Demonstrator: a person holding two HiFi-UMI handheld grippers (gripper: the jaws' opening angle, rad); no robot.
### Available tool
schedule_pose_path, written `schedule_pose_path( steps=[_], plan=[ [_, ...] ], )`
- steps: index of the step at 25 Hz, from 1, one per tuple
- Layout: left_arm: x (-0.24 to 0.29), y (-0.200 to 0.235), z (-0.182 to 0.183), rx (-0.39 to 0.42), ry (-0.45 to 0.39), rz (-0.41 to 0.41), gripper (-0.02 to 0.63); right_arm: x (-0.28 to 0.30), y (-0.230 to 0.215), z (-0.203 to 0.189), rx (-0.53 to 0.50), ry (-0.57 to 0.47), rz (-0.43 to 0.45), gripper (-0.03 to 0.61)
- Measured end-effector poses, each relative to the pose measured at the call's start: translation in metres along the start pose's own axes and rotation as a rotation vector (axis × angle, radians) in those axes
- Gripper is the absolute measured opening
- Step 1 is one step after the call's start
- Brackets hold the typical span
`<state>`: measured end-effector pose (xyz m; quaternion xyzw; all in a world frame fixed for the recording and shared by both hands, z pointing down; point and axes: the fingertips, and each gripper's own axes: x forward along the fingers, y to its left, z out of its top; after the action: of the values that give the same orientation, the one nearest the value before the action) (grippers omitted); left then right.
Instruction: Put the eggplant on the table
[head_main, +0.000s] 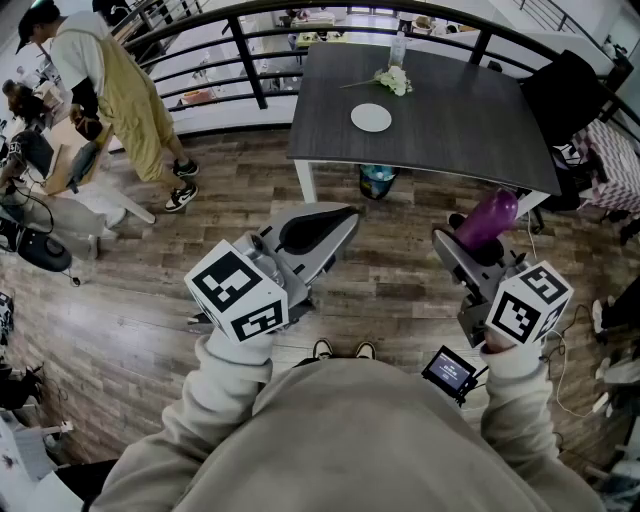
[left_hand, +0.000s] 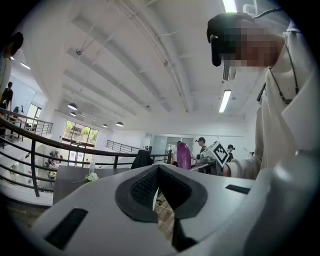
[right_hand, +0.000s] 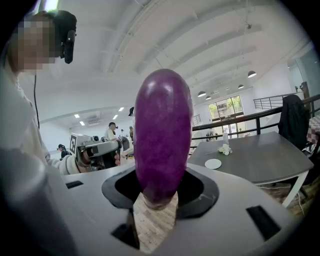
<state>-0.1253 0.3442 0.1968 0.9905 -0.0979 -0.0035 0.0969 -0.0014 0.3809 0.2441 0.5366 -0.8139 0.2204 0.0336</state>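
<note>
1. Holding the eggplant (right_hand: 163, 135) upright in the right tool (right_hand: 160, 192), clamped on its bottom end, over the floor, not yet at the bench (head_main: 450, 110).
2. With the left tool (left_hand: 159, 187) pressed together, nothing in it.
3. Could slip or tip out: smooth skin, small grip, heavy top.
4. Could bump the plate (head_main: 371, 118) or flowers (head_main: 393, 80) when setting down.

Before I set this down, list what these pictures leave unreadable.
- Lower end of the purple eggplant: head view, covered by the jaws of the right gripper.
- Blue-green thing under the dark grey rectangular table: head view, the tabletop's edge cuts off its top; cannot be identified.
- Small upright thing at the table's far edge: too small in the head view to name.
</note>
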Motion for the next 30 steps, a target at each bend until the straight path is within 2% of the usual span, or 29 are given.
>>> schedule_pose_path(
  steps=[5, 8, 18, 25, 30],
  plan=[
    [0.006, -0.001, 0.0, -0.001, -0.001, 0.006, 0.006, 0.0, -0.001, -0.001, 0.005, 0.003, 0.02, 0.184],
    [0.011, -0.007, -0.002, -0.006, 0.002, 0.005, 0.006, -0.007, 0.002, -0.003, 0.041, -0.003, 0.049, 0.184],
    [0.039, -0.025, -0.003, -0.007, -0.002, -0.014, 0.006, -0.03, -0.012, -0.013, 0.072, -0.006, 0.059, 0.184],
    [0.078, -0.015, -0.01, -0.026, -0.006, 0.031, 0.006, -0.028, -0.058, -0.011, 0.108, -0.002, 0.093, 0.184],
    [0.095, -0.01, -0.021, -0.021, 0.013, 0.008, 0.006, -0.022, -0.077, -0.014, 0.115, -0.001, 0.115, 0.184]
  ],
)
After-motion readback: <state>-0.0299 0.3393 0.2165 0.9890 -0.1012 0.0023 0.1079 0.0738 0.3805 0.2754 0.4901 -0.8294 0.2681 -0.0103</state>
